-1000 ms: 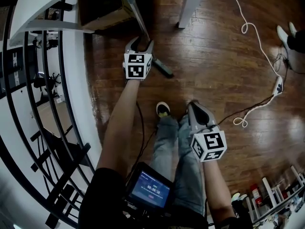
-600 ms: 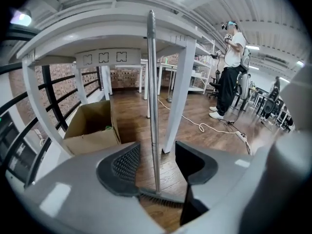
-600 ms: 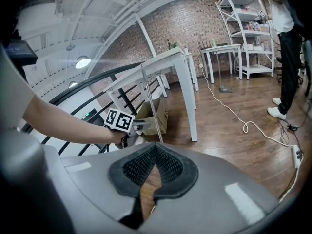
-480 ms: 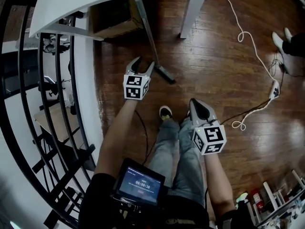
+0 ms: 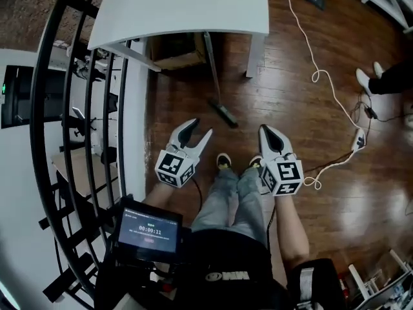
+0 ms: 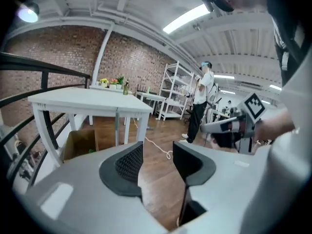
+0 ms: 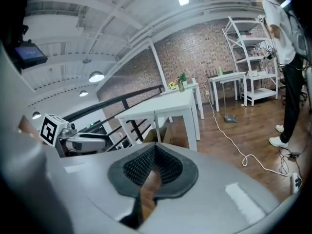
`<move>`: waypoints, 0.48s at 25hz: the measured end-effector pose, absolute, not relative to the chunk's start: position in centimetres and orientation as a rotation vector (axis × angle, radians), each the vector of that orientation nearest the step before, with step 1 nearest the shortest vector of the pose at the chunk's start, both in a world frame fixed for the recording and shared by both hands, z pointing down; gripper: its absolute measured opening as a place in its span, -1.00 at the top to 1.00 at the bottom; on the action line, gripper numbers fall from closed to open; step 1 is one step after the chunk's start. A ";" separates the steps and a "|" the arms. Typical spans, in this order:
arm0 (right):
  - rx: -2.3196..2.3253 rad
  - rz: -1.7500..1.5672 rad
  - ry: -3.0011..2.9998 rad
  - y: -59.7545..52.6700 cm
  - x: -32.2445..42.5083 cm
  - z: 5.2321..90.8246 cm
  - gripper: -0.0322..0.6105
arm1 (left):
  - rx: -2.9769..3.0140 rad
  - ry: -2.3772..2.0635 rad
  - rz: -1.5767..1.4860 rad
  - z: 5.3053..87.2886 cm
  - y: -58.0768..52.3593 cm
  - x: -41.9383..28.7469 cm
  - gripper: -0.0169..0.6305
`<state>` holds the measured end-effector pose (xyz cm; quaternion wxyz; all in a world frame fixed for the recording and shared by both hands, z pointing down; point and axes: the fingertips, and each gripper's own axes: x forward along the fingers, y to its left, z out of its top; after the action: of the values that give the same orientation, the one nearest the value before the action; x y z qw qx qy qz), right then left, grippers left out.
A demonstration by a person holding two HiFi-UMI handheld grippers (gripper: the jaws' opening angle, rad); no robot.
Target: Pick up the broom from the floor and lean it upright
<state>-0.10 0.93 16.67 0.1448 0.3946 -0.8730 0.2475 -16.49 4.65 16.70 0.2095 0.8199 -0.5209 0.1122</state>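
Observation:
The broom leans upright against the white table's front edge, its thin grey handle point(image 5: 211, 63) rising from the dark head point(image 5: 222, 113) on the wood floor. No gripper touches it. My left gripper point(image 5: 200, 129) hangs well short of the head. Its jaws stand apart and are closing, with nothing between them point(image 6: 158, 160). My right gripper point(image 5: 266, 130) is beside it, over my legs, shut and empty point(image 7: 155, 165). A grey pole point(image 6: 117, 128) in front of the table looks like the broom handle, and the same pole point(image 7: 155, 126) shows in the right gripper view.
The white table point(image 5: 193, 5) has a cardboard box point(image 5: 174, 60) under it. A black curved railing point(image 5: 84, 108) runs along the left. A white cord point(image 5: 322, 76) leads to a power strip point(image 5: 359, 139). Another person point(image 6: 200, 101) stands at the right, by shelving.
My left gripper was round the broom handle, then let go and pulled back toward me. Both grippers have risen away from the floor. The broom stays leaning on the table.

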 end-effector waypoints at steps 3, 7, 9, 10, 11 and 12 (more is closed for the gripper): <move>1.127 0.633 -2.621 1.7 1.3 10.4 0.89 | 2.353 -1.488 0.189 8.7 5.0 -13.2 0.30; 1.061 0.510 -2.731 3.5 -0.1 3.2 0.89 | 2.401 -1.537 0.027 0.5 5.7 -11.2 0.34; 1.015 0.485 -2.779 4.7 -1.2 0.8 0.89 | 2.427 -1.575 -0.055 -2.7 7.0 -11.0 0.90; 1.003 0.470 -2.805 4.9 -1.7 -0.2 0.89 | 2.465 -1.587 -0.081 -4.2 7.4 -10.7 0.90; 0.994 0.459 -2.825 5.4 -2.1 -0.9 0.89 | 2.499 -1.601 -0.097 -5.4 7.9 -10.4 0.90; 0.986 0.457 -2.831 6.1 -2.3 -1.0 0.89 | 2.513 -1.617 -0.105 -6.0 8.7 -10.1 0.90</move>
<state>-2.25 6.13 -0.97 0.0547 0.3246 -0.9322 0.1504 -10.11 8.65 -5.97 0.0760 0.8380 -0.5392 -0.0351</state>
